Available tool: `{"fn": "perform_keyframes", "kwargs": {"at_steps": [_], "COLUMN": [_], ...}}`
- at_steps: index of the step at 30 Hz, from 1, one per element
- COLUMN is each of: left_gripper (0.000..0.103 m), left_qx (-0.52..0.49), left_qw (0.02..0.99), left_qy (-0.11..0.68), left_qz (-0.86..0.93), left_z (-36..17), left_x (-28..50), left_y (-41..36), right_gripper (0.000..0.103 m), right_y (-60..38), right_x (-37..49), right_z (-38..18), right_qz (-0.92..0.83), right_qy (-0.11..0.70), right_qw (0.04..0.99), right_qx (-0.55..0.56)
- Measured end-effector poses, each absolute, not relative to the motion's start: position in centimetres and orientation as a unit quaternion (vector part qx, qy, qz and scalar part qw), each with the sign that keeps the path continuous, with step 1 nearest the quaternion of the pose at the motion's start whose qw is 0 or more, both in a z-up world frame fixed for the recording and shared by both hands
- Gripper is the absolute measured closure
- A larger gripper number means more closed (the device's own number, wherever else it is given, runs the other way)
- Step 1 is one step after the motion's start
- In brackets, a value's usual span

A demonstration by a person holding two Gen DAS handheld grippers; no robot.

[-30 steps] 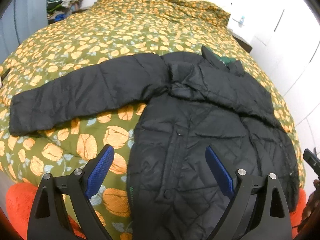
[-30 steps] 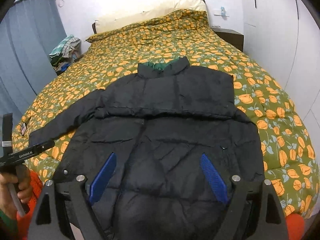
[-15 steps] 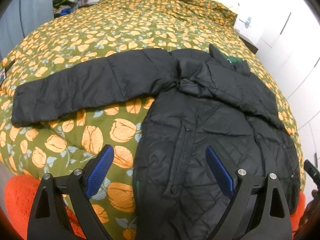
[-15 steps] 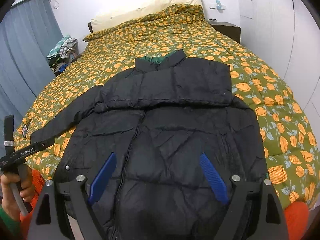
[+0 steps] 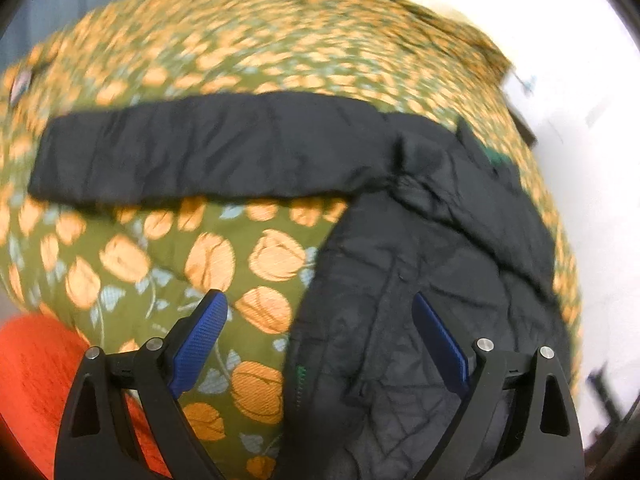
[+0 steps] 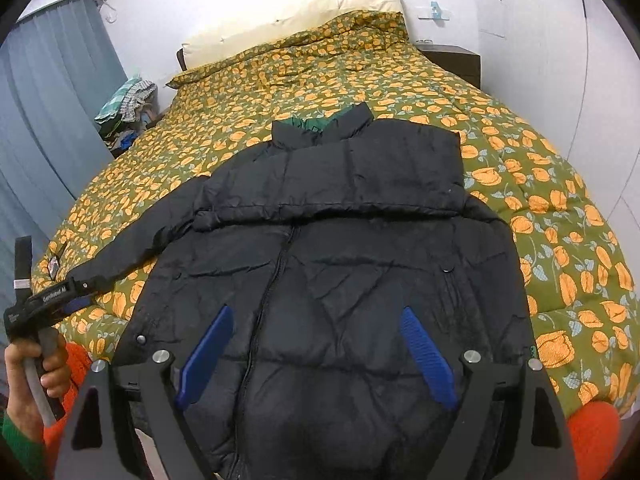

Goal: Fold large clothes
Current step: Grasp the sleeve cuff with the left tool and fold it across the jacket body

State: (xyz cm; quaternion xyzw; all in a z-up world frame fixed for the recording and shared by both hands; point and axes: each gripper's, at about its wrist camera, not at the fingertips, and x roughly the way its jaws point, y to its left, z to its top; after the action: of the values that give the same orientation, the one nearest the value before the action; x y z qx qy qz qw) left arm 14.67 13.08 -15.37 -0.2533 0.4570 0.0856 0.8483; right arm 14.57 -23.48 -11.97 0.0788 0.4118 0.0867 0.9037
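A black quilted puffer jacket (image 6: pixel 344 248) lies front up on the bed, collar away from me. Its right sleeve is folded across the chest (image 6: pixel 360 176). Its left sleeve (image 5: pixel 192 160) lies stretched out flat to the left over the quilt. My left gripper (image 5: pixel 320 316) is open and empty, above the jacket's left hem edge; this view is blurred. It also shows in the right wrist view (image 6: pixel 48 300), held in a hand at the bed's left corner. My right gripper (image 6: pixel 316 320) is open and empty above the jacket's lower front.
The bed carries a green quilt with orange flowers (image 6: pixel 320 72) and a cream pillow (image 6: pixel 296 16) at the head. A dark nightstand (image 6: pixel 452 56) stands at the right wall. A pile of clothes (image 6: pixel 124 108) sits left of the bed by the blue curtain. Orange fabric (image 5: pixel 36 376) lies below the bed edge.
The left gripper has swung left and closer to the bed, so the outstretched sleeve now fills its view. The right gripper has moved slightly closer to the jacket. Both stayed open.
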Motion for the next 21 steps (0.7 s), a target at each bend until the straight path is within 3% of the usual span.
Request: {"fn": "perform_keyframes", "kwargs": {"at_steps": [10,18,20,21], "left_gripper": [0.009,0.010,0.025,0.047], "left_qx": [-0.489,-0.550,-0.540,-0.534], "left_qw": [0.745,0.711,0.718,0.722], "left_qy": [0.401,0.344,0.333,0.332], "left_qz": [0.211,0.271,0.287,0.288], "left_z": [-21.0,-23.4,-23.0,-22.9], "left_x": [14.5,15.2,15.1,15.2], "left_y": [24.8,30.3,30.7,30.6], "right_gripper": [0.015,0.015,0.015,0.015], "right_y": [-24.0,-23.1,-22.8,-22.6], "right_x": [14.7,14.7,14.8,14.9], "right_z": [-11.7,-11.2,-11.3,-11.5], "right_qz": [0.080,0.087,0.089,0.092], "right_qy": [0.413,0.412,0.415,0.418], "right_qw": [0.904,0.905,0.903,0.902], "right_qx": [0.074,0.062,0.060,0.059]}}
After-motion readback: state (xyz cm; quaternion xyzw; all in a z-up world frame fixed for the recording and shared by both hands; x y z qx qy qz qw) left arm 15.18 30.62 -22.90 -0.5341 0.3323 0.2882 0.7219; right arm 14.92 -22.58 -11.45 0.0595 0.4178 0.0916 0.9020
